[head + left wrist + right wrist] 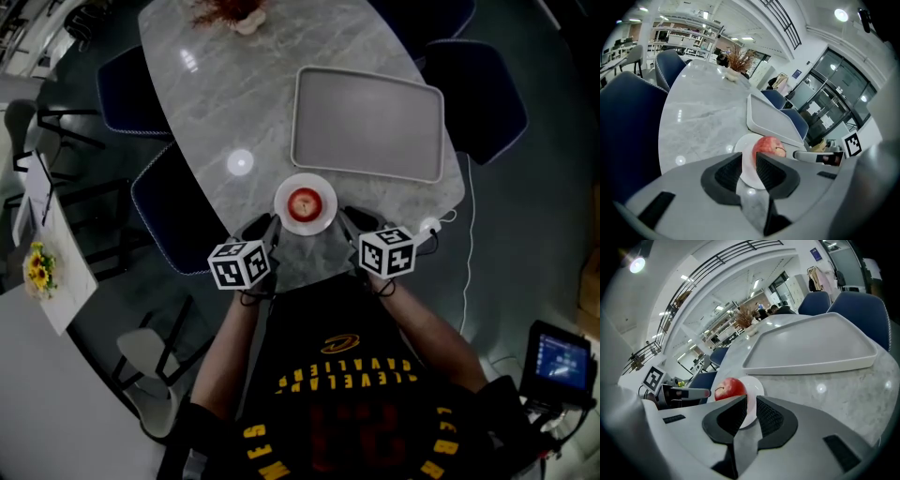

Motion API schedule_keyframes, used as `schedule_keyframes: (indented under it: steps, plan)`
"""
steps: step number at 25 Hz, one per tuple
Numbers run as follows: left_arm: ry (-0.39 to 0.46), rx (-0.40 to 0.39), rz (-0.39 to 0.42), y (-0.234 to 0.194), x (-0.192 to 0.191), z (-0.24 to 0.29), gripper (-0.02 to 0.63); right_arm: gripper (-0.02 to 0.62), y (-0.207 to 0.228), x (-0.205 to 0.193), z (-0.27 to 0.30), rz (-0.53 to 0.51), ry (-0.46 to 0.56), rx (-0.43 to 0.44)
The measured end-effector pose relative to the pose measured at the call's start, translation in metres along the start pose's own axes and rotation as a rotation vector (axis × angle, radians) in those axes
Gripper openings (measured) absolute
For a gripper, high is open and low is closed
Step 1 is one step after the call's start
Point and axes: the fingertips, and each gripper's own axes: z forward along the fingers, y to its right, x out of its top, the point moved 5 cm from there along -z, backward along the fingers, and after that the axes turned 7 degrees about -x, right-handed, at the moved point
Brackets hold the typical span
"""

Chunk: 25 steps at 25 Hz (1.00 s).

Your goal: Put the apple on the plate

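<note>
A red apple (pixel 304 203) sits on a small white plate (pixel 324 221) near the front end of the marble table (pixel 244 103). Both grippers hover just short of the plate, one on each side. My left gripper (pixel 261 225) points at the plate from the lower left, and its jaws are drawn together with only a thin slit and nothing in them. My right gripper (pixel 349 217) mirrors it from the lower right, equally empty. The left gripper view shows the apple (pixel 768 146) and plate (pixel 743 145) beyond the jaws (pixel 749 161). The right gripper view shows the apple (pixel 729 388) past its jaws (pixel 751 406).
A large grey tray (pixel 367 124) lies empty behind the plate. A dried flower arrangement (pixel 230 11) stands at the table's far end. Dark blue chairs (pixel 169 202) ring the table. A white cable (pixel 467 244) runs off the table's right edge.
</note>
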Motion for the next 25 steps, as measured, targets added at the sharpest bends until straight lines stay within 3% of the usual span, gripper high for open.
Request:
schedule_keyframes:
  steps: [10,18,25]
  plan:
    - [-0.083,0.001,-0.067,-0.024,-0.008,0.023,0.091,0.049,0.010,-0.012,0.032,0.034,-0.082,-0.036]
    - [-0.119,-0.045,-0.121,-0.025,-0.019,0.033,0.091,0.049,0.008,-0.014,0.040,0.064,-0.105,-0.043]
    - [-0.140,-0.070,-0.189,-0.029,-0.022,0.040,0.087,0.048,0.011,-0.016,0.045,0.154,-0.134,-0.020]
